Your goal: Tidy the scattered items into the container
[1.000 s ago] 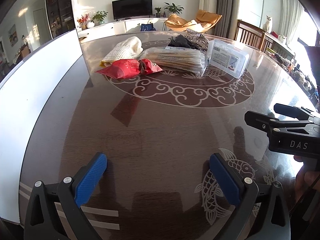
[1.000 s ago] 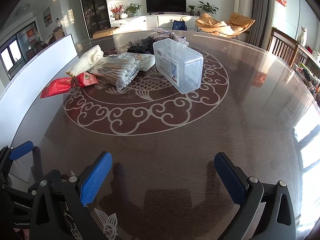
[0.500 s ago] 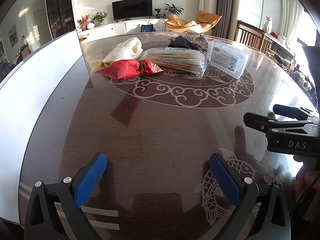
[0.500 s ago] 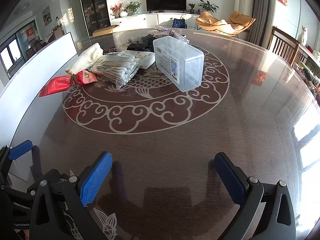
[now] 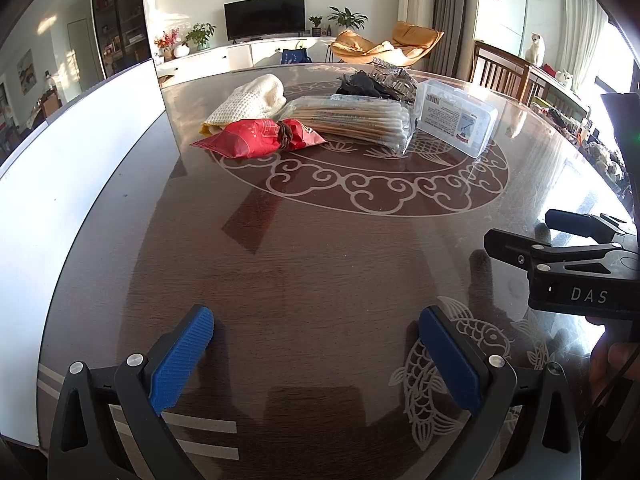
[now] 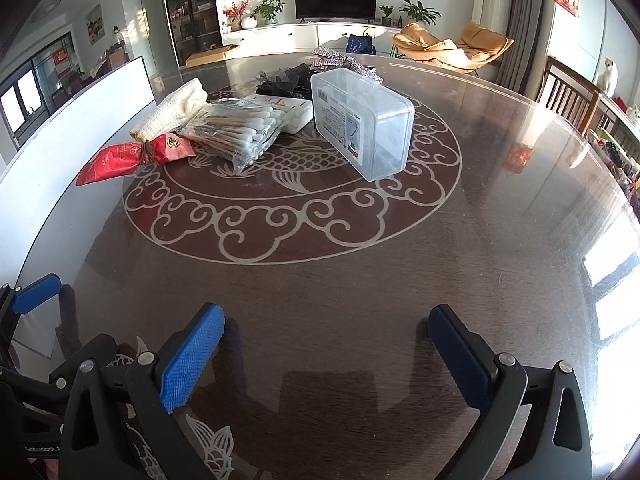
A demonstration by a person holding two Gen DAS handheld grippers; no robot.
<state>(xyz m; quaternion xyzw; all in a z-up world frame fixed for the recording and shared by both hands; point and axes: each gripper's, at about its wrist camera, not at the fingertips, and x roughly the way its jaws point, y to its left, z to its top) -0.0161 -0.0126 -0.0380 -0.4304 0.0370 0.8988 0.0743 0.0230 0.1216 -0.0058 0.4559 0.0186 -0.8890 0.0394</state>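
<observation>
Worktop [image 6: 500, 208]: a large round dark top with a pale carp and cloud pattern; all the things lie far from both tools.
Change: over the last second both views came slightly closer to the pile. I judge this is only the approach, with nothing gathered yet.
Container [image 6: 362, 122]: a clear plastic box with a printed label, its lid shut, at the right end of the pile; it probably needs opening first.
Cotton swab bag [image 6: 236, 128]: transparent, just left of the box.
Cream knitted cloth [image 5: 250, 102]: behind the red packet [image 5: 256, 138].
Black item [image 5: 360, 82]: its kind is not clear.
Left tool [image 5: 316, 356]: released, empty.
Right tool [image 6: 326, 354]: spread wide, empty.
</observation>
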